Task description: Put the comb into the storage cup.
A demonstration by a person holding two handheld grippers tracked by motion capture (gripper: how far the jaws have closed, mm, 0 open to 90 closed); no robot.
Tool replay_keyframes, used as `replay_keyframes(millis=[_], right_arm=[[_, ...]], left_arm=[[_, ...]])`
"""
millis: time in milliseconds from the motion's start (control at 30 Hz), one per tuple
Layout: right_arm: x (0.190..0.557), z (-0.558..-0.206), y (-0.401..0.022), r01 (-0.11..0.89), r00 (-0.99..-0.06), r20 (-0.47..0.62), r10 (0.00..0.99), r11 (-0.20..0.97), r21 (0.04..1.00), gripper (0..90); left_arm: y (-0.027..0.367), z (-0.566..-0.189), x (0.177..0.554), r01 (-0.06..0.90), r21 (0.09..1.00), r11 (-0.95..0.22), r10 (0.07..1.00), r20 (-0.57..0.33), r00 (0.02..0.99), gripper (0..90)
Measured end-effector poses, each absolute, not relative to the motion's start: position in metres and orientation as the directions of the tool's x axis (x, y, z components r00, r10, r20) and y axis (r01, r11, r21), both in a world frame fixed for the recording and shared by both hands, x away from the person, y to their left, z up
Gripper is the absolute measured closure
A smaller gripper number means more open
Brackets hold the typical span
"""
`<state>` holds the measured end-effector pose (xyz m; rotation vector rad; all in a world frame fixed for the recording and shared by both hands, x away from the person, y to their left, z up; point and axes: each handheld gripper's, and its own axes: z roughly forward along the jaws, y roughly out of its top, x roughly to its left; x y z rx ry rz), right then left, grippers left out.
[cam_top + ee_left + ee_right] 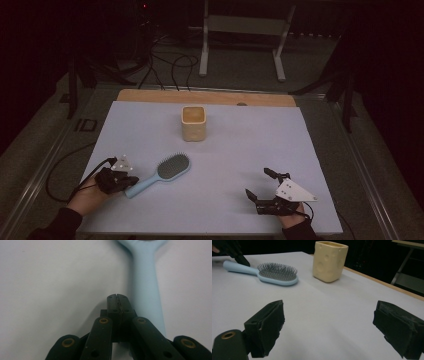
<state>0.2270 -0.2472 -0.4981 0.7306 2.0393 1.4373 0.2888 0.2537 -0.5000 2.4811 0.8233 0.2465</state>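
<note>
With your left gripper (131, 181) clamped empty beside the pale blue plastic hairbrush (161, 173) lying left of centre, you seem poised to nudge its handle, while your right gripper (260, 185) waits wide open.

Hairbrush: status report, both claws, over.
Left claw shut, empty, beside the hairbrush handle. Right claw open, empty, clear of it. Hairbrush flat on the table, bristles up. Yellow cup stands farther back, not in the way.
</note>
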Motion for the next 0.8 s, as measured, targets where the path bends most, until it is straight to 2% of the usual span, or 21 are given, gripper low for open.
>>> replay_keyframes(millis=[400, 733, 800], right_arm=[[0.227, -0.498, -0.246, 0.124, -0.714, -0.122, 0.69, 0.296, 0.947, 9.6], [0.227, -0.498, -0.246, 0.128, -0.712, -0.117, 0.692, 0.292, 0.948, 9.6], [0.227, -0.498, -0.246, 0.127, -0.711, -0.12, 0.693, 0.294, 0.947, 9.6]], left_arm=[[0.235, -0.493, 0.272, 0.486, 0.483, -0.728, 0.557, 0.004, 0.83, 90.0], [0.228, -0.493, 0.266, 0.491, 0.471, -0.733, 0.533, -0.052, 0.845, 90.0], [0.229, -0.493, 0.266, 0.49, 0.464, -0.738, 0.538, -0.035, 0.842, 89.9]])
